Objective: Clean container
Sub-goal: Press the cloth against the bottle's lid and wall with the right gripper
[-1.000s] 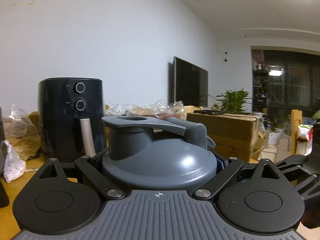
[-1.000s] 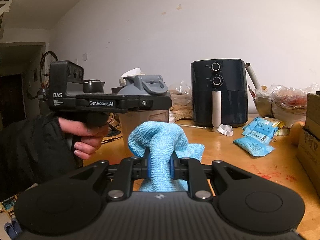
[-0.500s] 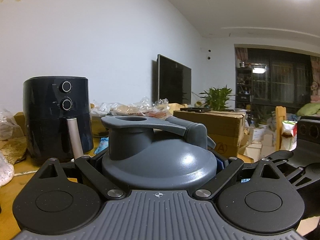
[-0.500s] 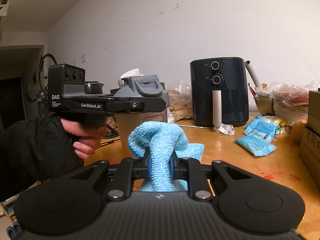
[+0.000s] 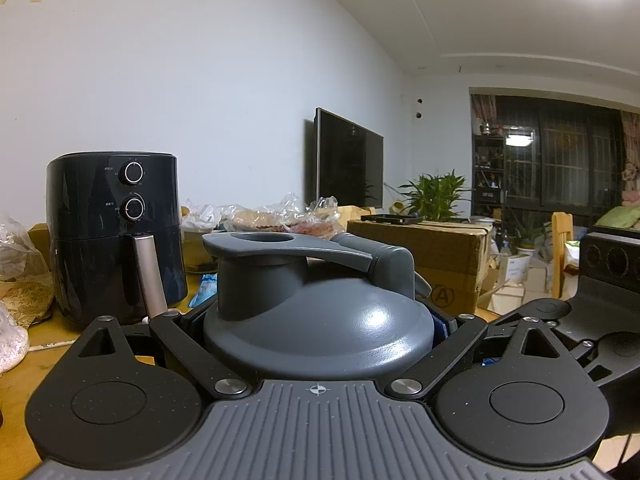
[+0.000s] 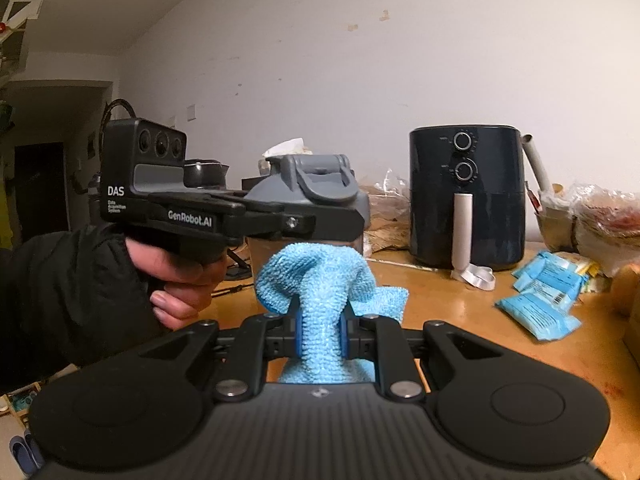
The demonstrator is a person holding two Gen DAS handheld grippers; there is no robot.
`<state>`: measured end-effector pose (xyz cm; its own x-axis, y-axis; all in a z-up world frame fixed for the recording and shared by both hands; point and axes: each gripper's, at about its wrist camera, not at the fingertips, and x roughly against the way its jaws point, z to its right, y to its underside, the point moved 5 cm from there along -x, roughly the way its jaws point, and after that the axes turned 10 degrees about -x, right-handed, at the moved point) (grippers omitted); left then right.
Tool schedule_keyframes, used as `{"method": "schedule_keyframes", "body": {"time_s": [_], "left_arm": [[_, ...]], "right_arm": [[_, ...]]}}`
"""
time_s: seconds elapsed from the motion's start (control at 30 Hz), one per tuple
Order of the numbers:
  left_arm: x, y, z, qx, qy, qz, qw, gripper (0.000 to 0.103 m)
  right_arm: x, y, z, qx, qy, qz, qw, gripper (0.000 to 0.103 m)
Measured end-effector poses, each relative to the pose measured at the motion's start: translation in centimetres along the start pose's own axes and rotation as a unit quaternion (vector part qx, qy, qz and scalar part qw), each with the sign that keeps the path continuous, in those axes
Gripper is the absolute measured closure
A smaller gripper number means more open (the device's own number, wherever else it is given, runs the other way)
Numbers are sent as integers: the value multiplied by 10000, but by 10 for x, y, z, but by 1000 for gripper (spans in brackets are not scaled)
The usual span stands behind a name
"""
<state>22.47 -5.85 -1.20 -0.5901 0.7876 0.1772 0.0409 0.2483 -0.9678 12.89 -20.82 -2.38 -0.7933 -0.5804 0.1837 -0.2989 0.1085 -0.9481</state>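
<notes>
container hangs clear of the table, left gripper jaws clamped around its grey lid to steady it, while at 6 o'clock the right gripper jaws pinch a blue cloth, seemingly ready for wiping.

1. The left gripper is held about level, its jaws closed around the neck of the container just under the grey lid.
2. The person's left hand wraps the pistol grip below that gripper, to the left of the container, fingers curled; a dark sleeve covers the wrist and forearm.
3. The right gripper sits in front of and below the container, pointing toward it, jaws nearly together and pinching a blue cloth between the blue pads.
4. From the left wrist view, the right gripper's body lies to the right of the container.
</notes>
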Motion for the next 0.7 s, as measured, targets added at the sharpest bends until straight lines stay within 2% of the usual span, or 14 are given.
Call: {"method": "schedule_keyframes", "body": {"time_s": [0.23, 0.7], "left_arm": [[-1, 0, -4, 78, -32, 2, 10000, 8], [-2, -1, -2, 2, -68, -8, 10000, 8]], "right_arm": [[-9, -7, 0, 44, -61, 16, 10000, 91], [-11, -9, -2, 252, -90, -226, 9994, 88]]}}
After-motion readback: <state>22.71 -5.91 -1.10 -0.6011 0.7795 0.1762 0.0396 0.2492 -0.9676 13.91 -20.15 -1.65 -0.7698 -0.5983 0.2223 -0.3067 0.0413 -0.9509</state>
